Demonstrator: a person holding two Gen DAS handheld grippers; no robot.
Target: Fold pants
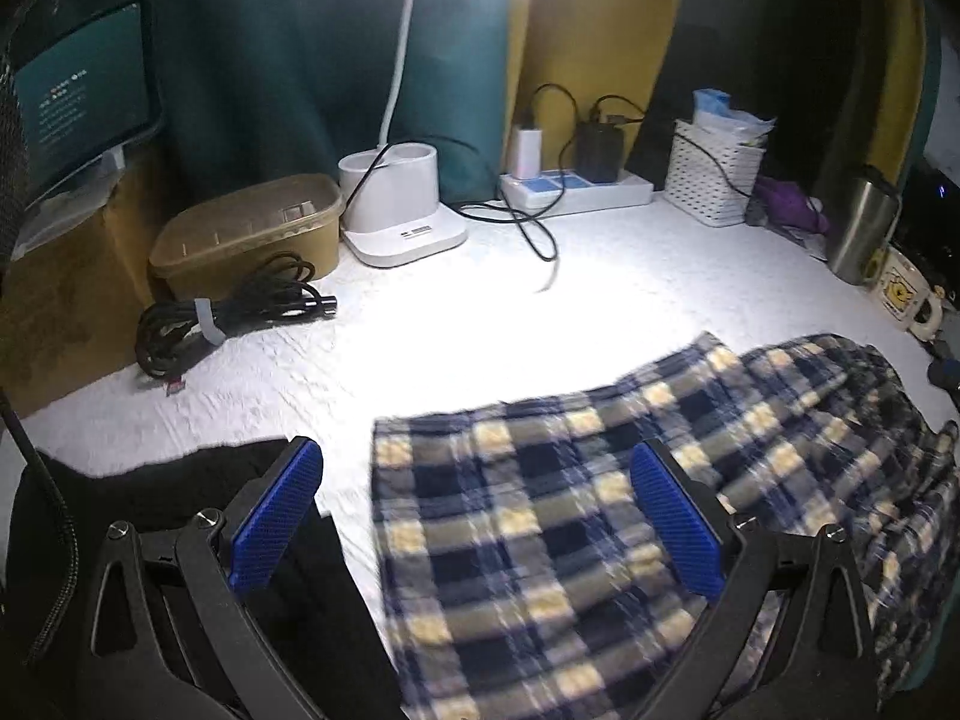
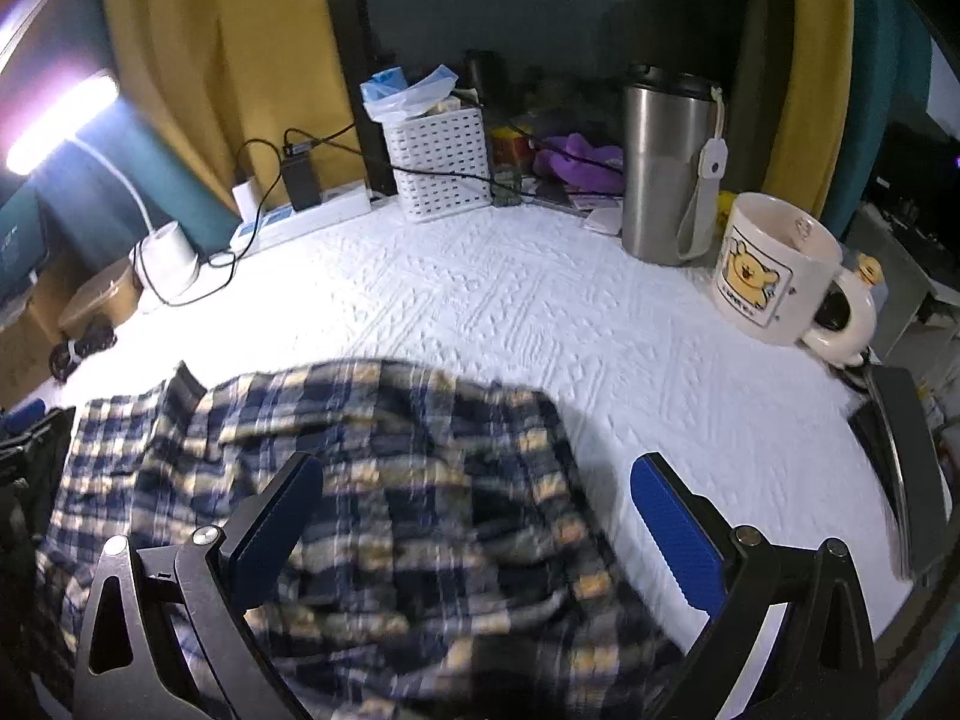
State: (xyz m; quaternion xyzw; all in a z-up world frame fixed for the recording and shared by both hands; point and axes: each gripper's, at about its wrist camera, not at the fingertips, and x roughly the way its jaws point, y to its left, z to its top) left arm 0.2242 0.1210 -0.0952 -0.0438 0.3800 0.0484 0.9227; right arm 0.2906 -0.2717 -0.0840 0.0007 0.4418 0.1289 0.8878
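The white textured worktop (image 2: 540, 324) is lamp-lit, with yellow and teal curtains behind. Blurred navy-and-cream plaid flannel pants (image 1: 570, 510) are spread at 6 o'clock, cut off below, long axis running 9 to 3. Left tongs (image 1: 477, 519) and right tongs (image 2: 474, 531) are held wide, empty.

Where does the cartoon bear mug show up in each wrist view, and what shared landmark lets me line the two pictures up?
Left wrist: the mug sits at the far right edge, partly cut off, just right of the steel tumbler.
Right wrist: the mug stands large at right of centre on the white cloth, again right of the tumbler.
Shared landmark: the white perforated basket at the back.
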